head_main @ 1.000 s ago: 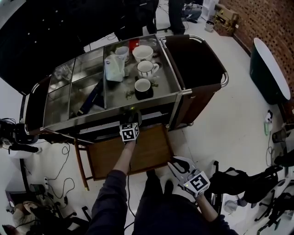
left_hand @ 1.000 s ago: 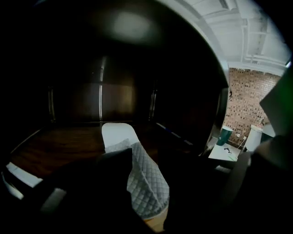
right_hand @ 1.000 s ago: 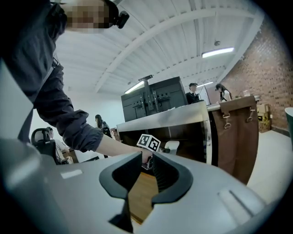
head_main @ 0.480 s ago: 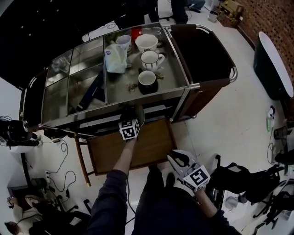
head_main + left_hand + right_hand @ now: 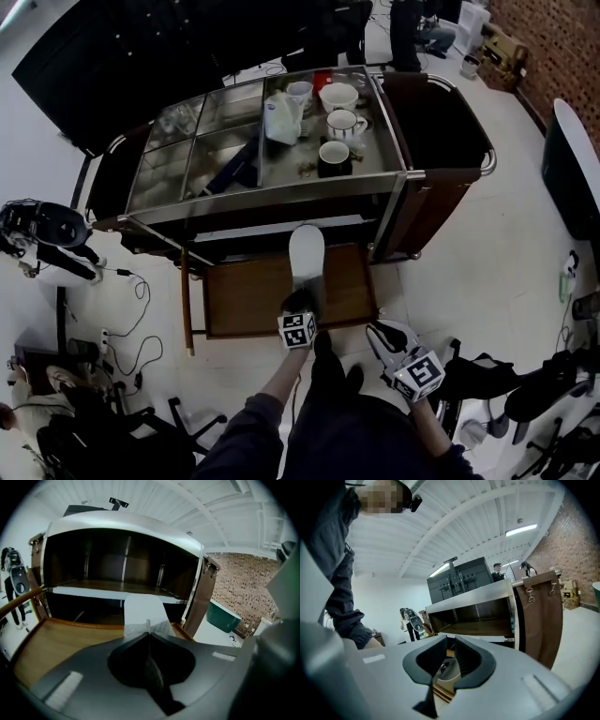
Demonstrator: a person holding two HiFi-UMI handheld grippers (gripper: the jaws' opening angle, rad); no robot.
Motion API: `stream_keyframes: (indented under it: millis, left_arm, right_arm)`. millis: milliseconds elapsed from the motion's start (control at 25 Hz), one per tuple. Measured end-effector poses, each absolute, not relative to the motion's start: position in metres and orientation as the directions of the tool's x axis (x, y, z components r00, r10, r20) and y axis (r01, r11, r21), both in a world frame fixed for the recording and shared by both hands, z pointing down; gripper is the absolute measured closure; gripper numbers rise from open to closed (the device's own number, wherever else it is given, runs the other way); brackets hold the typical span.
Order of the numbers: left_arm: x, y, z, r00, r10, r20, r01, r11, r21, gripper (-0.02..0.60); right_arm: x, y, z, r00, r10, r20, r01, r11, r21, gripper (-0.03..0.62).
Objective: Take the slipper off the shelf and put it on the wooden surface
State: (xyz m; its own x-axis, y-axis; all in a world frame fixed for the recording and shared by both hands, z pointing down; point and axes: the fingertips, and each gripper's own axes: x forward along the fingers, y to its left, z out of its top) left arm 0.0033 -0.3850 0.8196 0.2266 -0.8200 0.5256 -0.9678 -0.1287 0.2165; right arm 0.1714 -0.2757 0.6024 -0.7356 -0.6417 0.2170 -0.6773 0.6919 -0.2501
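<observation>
Bright even light, ceiling strip light (image 5: 520, 528) glowing, soft shadows, fisheye distortion, dark corners

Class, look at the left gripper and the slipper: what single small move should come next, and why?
Probably lower the left gripper until the slipper lies on the wooden surface, then open the jaws. The jaws are shut on the white slipper's near end; it is out of the shelf and extends over the wood.
</observation>
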Motion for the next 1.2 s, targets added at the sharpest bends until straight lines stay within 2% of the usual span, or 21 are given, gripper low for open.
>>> stream_keyframes:
  millis: [240,280,320,360,400,560,800,1000,1200]
  left_arm:
    - [0.013,-0.367,0.876,0.223,-0.752,0.620,-0.967,-0.091,0.237,0.563]
    - [0.019,-0.367,0.875,0.239,-0.754,0.612,-0.963,-0.103,0.248,0.548]
    - [0.026,-0.368,0.872,0.264,-0.758,0.597,-0.956,-0.124,0.265,0.510]
    - [0.033,-0.366,0.867,0.287,-0.762,0.581,-0.949,-0.145,0.279,0.444]
    - [0.038,-0.363,0.862,0.303,-0.766,0.567,-0.944,-0.160,0.287,0.422]
    - [0.048,-0.331,0.815,0.331,-0.804,0.493,-0.929,-0.186,0.319,0.433]
    - [0.066,-0.252,0.704,0.441,-0.845,0.303,-0.844,-0.276,0.460,0.430]
    - [0.078,-0.191,0.636,0.515,-0.828,0.224,-0.824,-0.406,0.395,0.425]
    - [0.094,-0.152,0.608,0.587,-0.788,0.184,-0.793,-0.515,0.325,0.425]
  right_arm:
    - [0.189,-0.241,0.612,-0.719,-0.644,0.261,-0.694,0.680,-0.236,0.559]
    - [0.193,-0.237,0.614,-0.713,-0.649,0.266,-0.701,0.675,-0.232,0.559]
    - [0.198,-0.233,0.615,-0.707,-0.656,0.266,-0.707,0.669,-0.228,0.559]
    - [0.201,-0.230,0.614,-0.703,-0.661,0.262,-0.711,0.667,-0.225,0.559]
    - [0.204,-0.227,0.613,-0.703,-0.664,0.256,-0.711,0.666,-0.225,0.559]
    - [0.202,-0.210,0.602,-0.720,-0.658,0.219,-0.694,0.678,-0.241,0.559]
    - [0.183,-0.184,0.599,-0.768,-0.618,0.169,-0.639,0.722,-0.265,0.559]
    - [0.155,-0.160,0.599,-0.807,-0.573,0.146,-0.589,0.763,-0.266,0.559]
    - [0.135,-0.145,0.590,-0.806,-0.577,0.134,-0.591,0.769,-0.242,0.559]
